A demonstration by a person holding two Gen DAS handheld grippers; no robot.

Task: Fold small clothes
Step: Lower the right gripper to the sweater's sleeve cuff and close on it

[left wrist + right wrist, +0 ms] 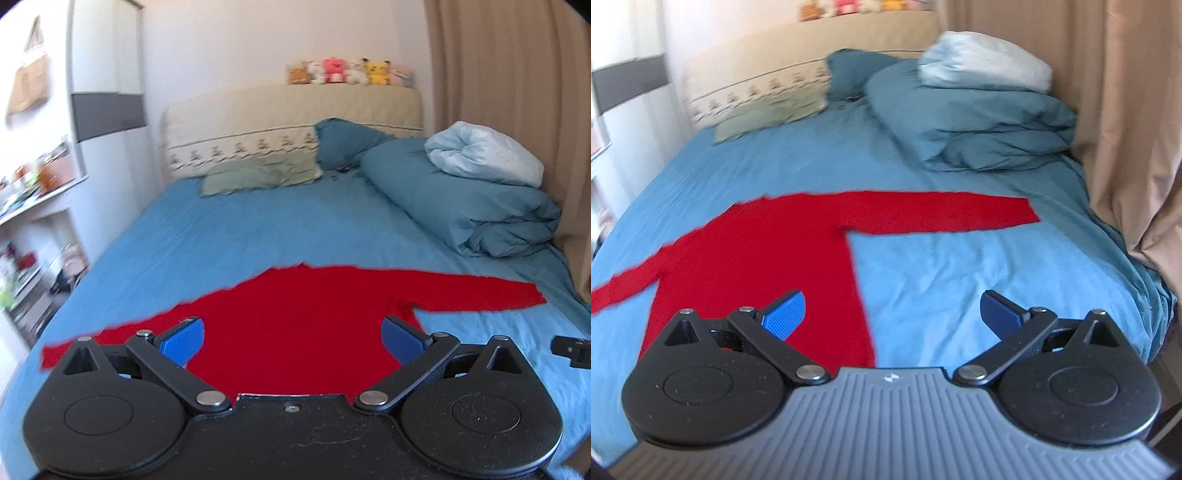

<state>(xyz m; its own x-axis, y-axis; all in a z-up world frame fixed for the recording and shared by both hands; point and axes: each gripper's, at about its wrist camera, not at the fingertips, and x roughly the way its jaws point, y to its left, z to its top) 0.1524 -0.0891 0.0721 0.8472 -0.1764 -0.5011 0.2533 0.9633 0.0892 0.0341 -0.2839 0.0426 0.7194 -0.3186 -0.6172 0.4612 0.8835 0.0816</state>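
Left wrist: red sweater point(295, 314) lies flat, sleeves spread, on blue sheet point(258, 229).

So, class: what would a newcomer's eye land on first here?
The bright red long-sleeved top spread flat, sleeves out, across the blue bedsheet. Next, the open left gripper and open right gripper hovering near its hem, then the row of plush toys on the headboard.
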